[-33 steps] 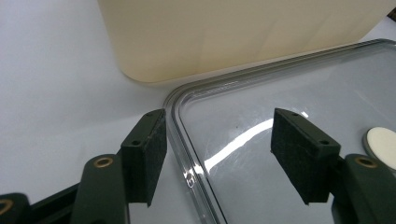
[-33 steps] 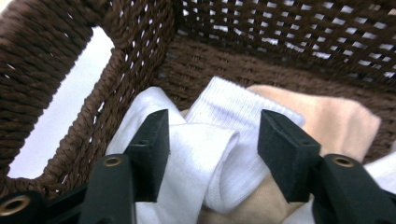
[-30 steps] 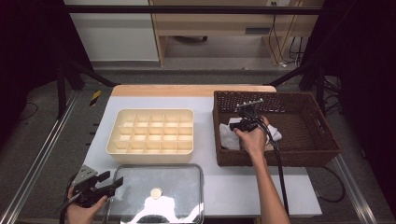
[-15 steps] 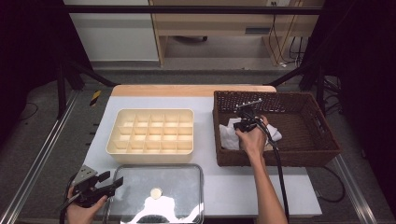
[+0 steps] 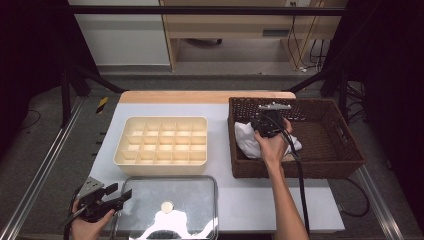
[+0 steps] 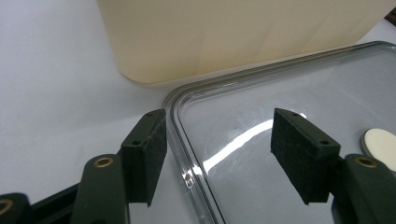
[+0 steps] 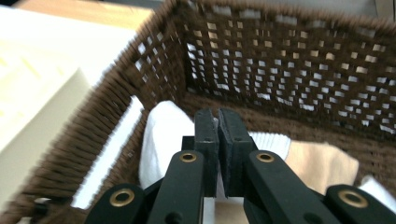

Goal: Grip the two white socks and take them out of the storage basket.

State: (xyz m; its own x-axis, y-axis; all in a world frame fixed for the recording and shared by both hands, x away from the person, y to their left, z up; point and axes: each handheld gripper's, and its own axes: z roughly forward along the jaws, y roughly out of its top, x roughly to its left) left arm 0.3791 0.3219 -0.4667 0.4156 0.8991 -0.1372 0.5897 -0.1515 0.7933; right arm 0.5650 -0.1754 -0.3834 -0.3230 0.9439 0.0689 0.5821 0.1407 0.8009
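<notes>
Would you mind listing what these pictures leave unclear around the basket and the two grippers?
- Right gripper, right gripper view: jaws shut over the white cloth; whether they pinch it is hidden by the pads.
- Beige item, same view: blurred and partly behind the jaws, so its kind is unclear.
- Clear lid, left gripper view: cut off by the frame edges.
- Basket floor, high view: partly covered by the hand.

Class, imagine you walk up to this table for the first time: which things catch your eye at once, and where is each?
The dark woven basket on the right stands out, with the right gripper shut on a white cloth inside it. In the middle sits a cream divided tray, its compartments bare. At the near edge lies a clear lid, with the left gripper open at its left corner.
</notes>
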